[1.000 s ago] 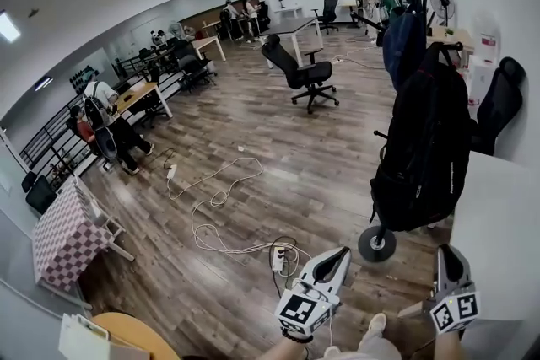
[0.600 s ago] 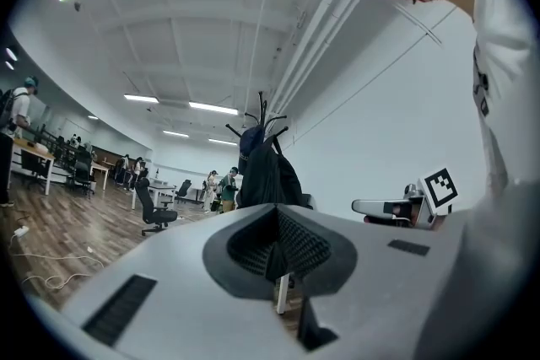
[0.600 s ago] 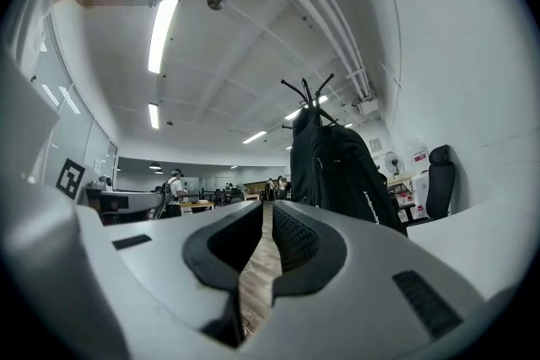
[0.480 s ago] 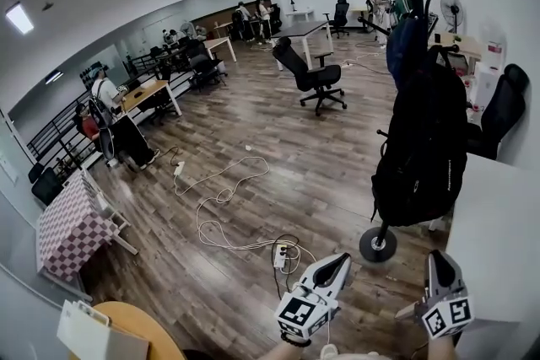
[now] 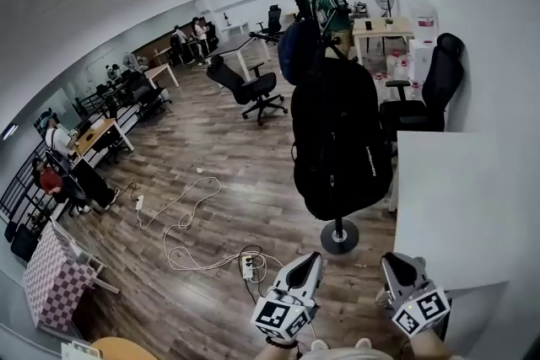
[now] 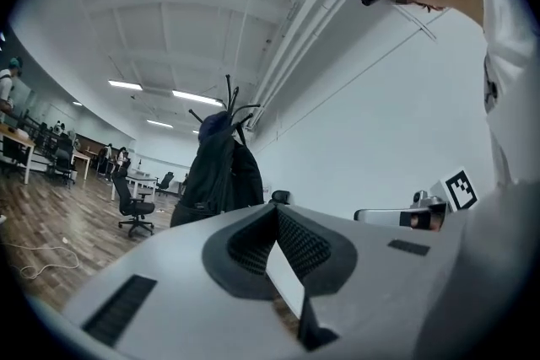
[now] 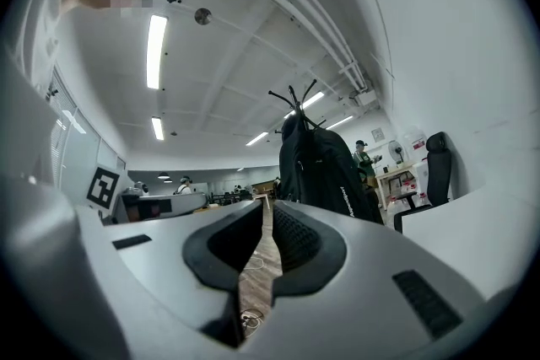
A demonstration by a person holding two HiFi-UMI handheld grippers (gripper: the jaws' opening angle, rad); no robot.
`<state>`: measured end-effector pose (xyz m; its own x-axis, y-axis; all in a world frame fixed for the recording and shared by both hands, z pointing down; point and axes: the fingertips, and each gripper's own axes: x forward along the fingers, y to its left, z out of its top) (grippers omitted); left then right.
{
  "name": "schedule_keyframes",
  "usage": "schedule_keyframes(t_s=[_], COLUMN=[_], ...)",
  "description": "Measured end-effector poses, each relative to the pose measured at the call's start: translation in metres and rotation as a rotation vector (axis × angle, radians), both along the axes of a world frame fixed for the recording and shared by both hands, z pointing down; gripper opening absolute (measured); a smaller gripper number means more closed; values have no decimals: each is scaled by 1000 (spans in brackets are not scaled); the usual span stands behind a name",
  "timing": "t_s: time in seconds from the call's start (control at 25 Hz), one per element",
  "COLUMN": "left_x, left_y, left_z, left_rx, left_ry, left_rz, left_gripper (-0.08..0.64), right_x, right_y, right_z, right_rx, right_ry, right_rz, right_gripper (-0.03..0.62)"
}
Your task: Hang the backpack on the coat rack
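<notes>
The black backpack (image 5: 342, 139) hangs on the coat rack (image 5: 339, 237), its top caught on the upper hooks and its body draped down the pole, well clear of the round base. It looks full and closed, and what is inside it cannot be seen. A dark blue item (image 5: 297, 46) hangs on the same rack at 11 o'clock from the backpack, touching its top.

At 3 o'clock from the backpack stands a white table (image 5: 447, 206), with a black chair (image 5: 439, 84) beyond it at 1 o'clock. A swivel chair (image 5: 251, 87) stands well apart at 10 o'clock. A power strip (image 5: 250, 265) with its looping cable lies on the wooden floor at 8 o'clock.

Both grippers sit low at 6 o'clock from the backpack, near the bottom edge of the head view and apart from the rack. The left gripper (image 5: 309, 262) points toward 1 o'clock with its jaws clenched together on nothing. The right gripper (image 5: 391, 263) points toward 11 o'clock, its jaws parted by a thin slit that shows only floor. Each gripper view shows the hung backpack beyond the jaw tips, untouched.
</notes>
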<state>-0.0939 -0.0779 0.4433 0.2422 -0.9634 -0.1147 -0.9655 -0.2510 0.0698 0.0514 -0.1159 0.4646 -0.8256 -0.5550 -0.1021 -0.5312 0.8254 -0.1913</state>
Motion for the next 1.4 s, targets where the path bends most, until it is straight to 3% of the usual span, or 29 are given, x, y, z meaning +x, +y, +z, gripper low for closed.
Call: schedule_keyframes(t_s=[0.24, 0.44, 0.8, 1.0, 1.4], left_x=[76, 94, 66, 40, 40], left_y=[-4, -2, 17, 28, 41], left_z=[5, 15, 18, 32, 43], left_rx=[-38, -79, -79, -100, -101], left_ry=[-5, -38, -3, 7, 52], left_rz=[62, 86, 55, 31, 46], left_gripper=[9, 9, 9, 9, 9], right_x=[47, 64, 47, 31, 23], right_y=[12, 10, 35, 43, 53], right_z=[17, 35, 49, 45, 46], right_rx=[-38, -84, -140, -182, -215], right_ry=[33, 26, 94, 75, 90], right_rz=[-58, -51, -69, -78, -72], right_gripper=[45, 44, 37, 25, 17])
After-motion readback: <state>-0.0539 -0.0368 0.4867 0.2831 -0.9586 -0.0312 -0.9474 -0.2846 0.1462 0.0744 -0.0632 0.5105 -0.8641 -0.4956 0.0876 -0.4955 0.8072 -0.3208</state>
